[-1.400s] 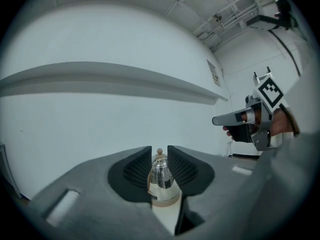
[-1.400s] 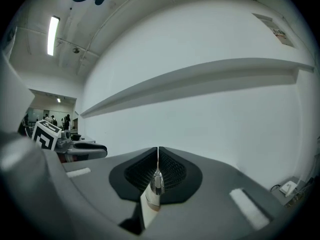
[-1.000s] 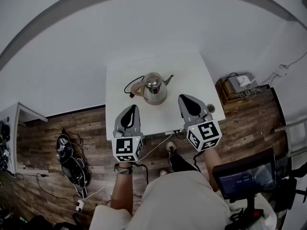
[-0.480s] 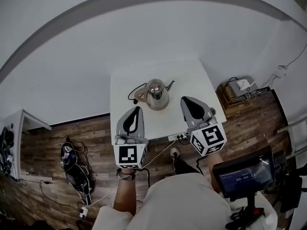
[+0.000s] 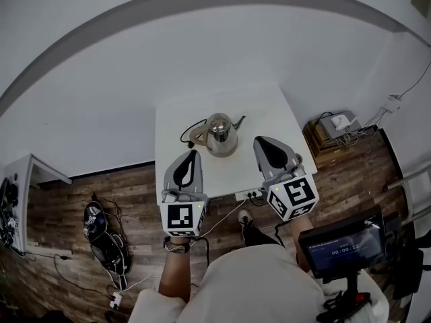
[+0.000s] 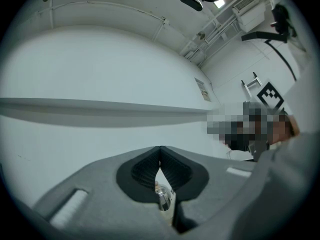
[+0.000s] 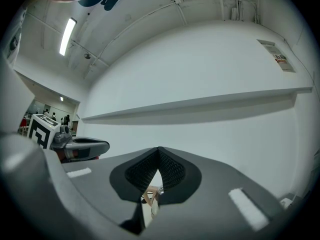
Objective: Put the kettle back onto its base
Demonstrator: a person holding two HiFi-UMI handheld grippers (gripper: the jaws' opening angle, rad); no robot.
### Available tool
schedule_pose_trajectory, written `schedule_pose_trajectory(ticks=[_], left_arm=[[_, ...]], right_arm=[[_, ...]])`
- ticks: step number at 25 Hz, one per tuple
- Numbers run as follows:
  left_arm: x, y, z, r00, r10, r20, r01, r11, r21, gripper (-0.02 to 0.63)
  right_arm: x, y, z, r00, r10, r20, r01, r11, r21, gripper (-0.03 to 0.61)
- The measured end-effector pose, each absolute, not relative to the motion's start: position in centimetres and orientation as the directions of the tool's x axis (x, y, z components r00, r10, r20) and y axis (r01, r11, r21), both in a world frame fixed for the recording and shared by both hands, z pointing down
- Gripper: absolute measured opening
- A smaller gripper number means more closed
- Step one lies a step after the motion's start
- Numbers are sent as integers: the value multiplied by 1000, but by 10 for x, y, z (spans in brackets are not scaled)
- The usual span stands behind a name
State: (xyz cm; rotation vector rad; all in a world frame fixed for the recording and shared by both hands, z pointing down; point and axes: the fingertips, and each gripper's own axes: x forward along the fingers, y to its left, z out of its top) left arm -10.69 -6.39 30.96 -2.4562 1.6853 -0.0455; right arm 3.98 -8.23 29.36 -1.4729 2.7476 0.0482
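Faces a plain white wall (image 5: 202,46) across a wood floor (image 5: 67,194). Stands at the near edge of a white bench (image 5: 269,116) set against that wall, with a dark screen (image 5: 343,247) low at the right.

Holds both forearms forward, side by side and well apart: left forearm (image 5: 176,268) bare, with a band at the wrist; right forearm (image 5: 301,233) mostly hidden behind its marker cube.

Points the left hand-held gripper (image 5: 192,153) level toward the wall, over the near left part of the bench, with its cube (image 5: 182,218) turned up to the head camera. Points the right hand-held gripper (image 5: 260,140) the same way over the near right part, with its cube (image 5: 293,197) tilted.

Shows the left hand-held gripper (image 6: 160,148) closed in its own view, black pads meeting at the tips and clamping nothing. Shows the right hand-held gripper (image 7: 159,149) closed and empty in the same way.

Finds the kettle (image 5: 220,133) upright on the bench, beyond and between the two grippers, apart from both, with its spout toward the right, its tan handle toward the left and a black cord (image 5: 185,128) looping off the left side. Glimpses the kettle (image 6: 163,196) through the slit under the closed left tips, and a sliver of the kettle (image 7: 152,196) under the right ones. Cannot tell from any view whether the base lies beneath it.
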Motion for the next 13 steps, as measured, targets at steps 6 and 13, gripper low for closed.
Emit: schedule_pose_trajectory(ticks=[6,13], left_arm=[[-104,-61,308,369,-927,-67,-922,-356,-150,6],[-102,-60,311,378,-923,-65,-919,-366,-147,6]], right_arm=[[38,-79,290,-557,-829,-41,-830,557,17,2],[31,-76,291,-566,-823,-42,-824,566,28,2]])
